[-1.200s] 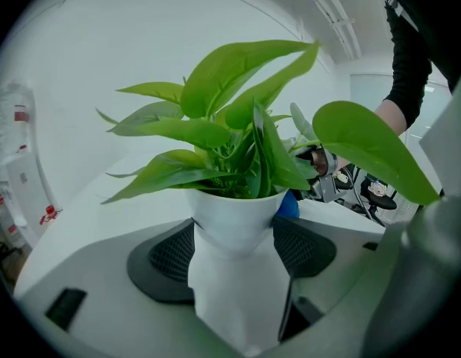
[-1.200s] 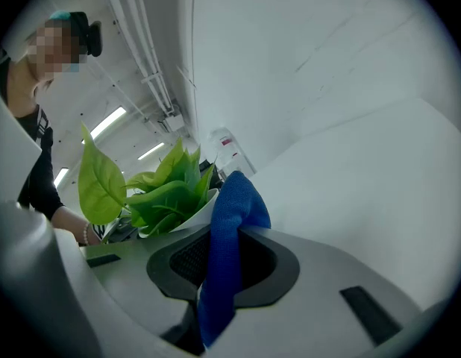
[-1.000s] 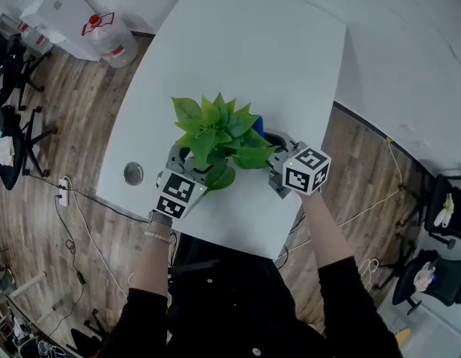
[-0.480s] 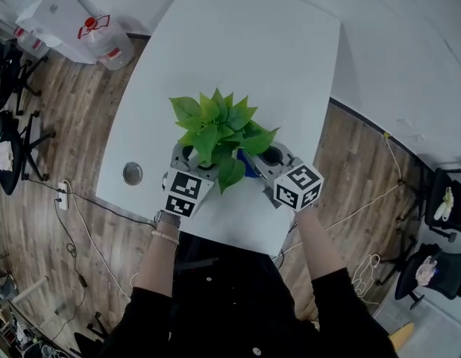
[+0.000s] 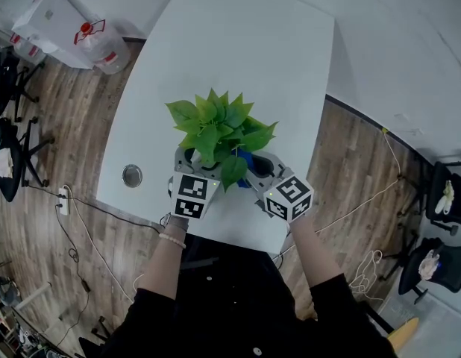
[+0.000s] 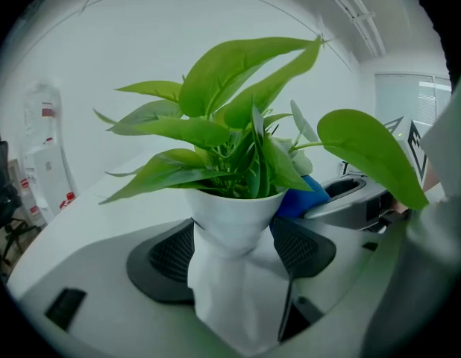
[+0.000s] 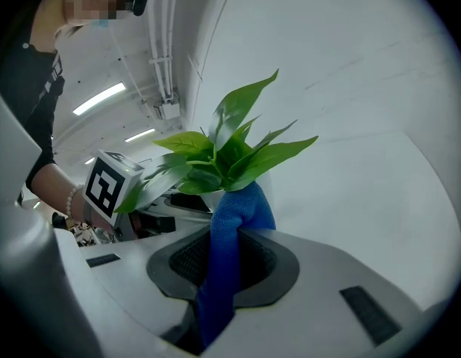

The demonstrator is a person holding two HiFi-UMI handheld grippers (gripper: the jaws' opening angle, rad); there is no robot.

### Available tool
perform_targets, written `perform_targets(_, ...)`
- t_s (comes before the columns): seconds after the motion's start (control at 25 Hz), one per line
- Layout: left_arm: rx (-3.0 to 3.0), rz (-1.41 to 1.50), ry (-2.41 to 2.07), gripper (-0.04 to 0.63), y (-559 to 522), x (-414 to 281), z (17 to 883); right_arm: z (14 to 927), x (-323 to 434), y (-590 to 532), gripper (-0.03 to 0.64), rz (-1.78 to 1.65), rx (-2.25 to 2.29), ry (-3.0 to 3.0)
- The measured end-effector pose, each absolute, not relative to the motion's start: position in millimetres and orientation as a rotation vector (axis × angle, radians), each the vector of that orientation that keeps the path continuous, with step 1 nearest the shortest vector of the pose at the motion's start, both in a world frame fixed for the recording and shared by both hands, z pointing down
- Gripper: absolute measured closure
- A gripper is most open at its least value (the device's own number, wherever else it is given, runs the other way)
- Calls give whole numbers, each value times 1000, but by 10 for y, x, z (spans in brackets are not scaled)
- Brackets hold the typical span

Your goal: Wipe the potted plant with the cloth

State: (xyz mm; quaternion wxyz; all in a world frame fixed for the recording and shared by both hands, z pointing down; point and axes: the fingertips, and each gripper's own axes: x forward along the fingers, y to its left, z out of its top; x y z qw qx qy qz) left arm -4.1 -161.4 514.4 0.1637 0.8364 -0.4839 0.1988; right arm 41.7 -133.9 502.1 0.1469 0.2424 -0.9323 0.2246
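Note:
A leafy green plant [image 5: 218,129] in a white pot [image 6: 234,222] stands near the front edge of the white table [image 5: 238,43]. My left gripper [image 6: 232,256] is shut on the pot, its dark pads pressed against both sides of it. In my right gripper [image 7: 224,263], shut on it, is a blue cloth [image 7: 229,252], whose upper end touches the pot's side under the leaves. In the head view the cloth [image 5: 244,159] peeks out from beneath the foliage, between the left gripper [image 5: 195,171] and the right gripper [image 5: 259,171].
A round cable grommet [image 5: 132,175] sits in the table's left front part. Office chairs [image 5: 10,144] and a clear bag [image 5: 104,39] stand on the wood floor to the left. More chairs [image 5: 443,207] are at the right.
My right gripper has moved left and toward me, carrying the cloth from the plant's right side to under its front leaves. The left gripper and pot have shifted only slightly.

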Motion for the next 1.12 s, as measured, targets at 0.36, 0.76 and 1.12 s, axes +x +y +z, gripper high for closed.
perform_targets(0.36, 2438, 613, -1294, 252, -1573, -24, 5177, 5049, 407, -1256, 522, 656, 702, -2659)
perform_targets(0.76, 2610, 724, -1065, 250, -1465, -212, 5188, 5066, 448, -1285, 522, 668, 764, -2631)
perform_targets(1.12, 2743, 902, -857, 250, -1553, -361, 5326, 5075, 473, -1329, 522, 683, 865, -2588)
